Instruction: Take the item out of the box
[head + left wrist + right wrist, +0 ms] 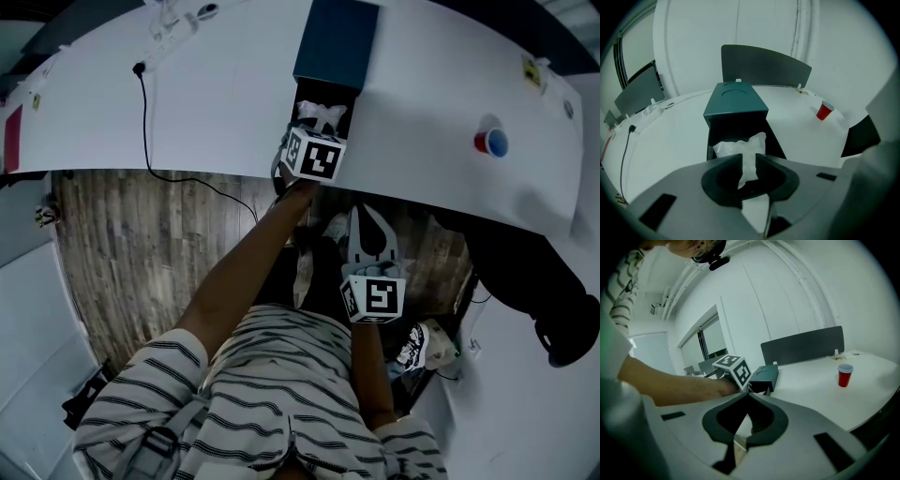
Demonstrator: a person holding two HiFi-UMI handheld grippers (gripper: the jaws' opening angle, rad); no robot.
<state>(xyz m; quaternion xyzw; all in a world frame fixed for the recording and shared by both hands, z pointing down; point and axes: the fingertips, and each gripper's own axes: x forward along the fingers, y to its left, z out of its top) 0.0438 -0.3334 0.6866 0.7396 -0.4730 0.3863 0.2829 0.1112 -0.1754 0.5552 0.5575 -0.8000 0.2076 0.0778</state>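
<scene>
A teal box (337, 42) stands on the white table (216, 103), and its black tray (305, 97) is slid out toward me. A crumpled white plastic bag (322, 116) lies in the tray. In the left gripper view the box (736, 101) is straight ahead. There the bag (740, 149) rises out of the tray (774, 141), and my left gripper (749, 161) is shut on its lower end. My right gripper (367, 214) hangs below the table's near edge, over the floor. In the right gripper view it (749, 394) is shut and holds nothing.
A red cup (490, 142) stands on the table to the right of the box, and shows again as a cup (825, 111) in the left gripper view. A black cable (143, 112) runs over the left part of the table. A dark partition panel (764, 65) rises behind the box.
</scene>
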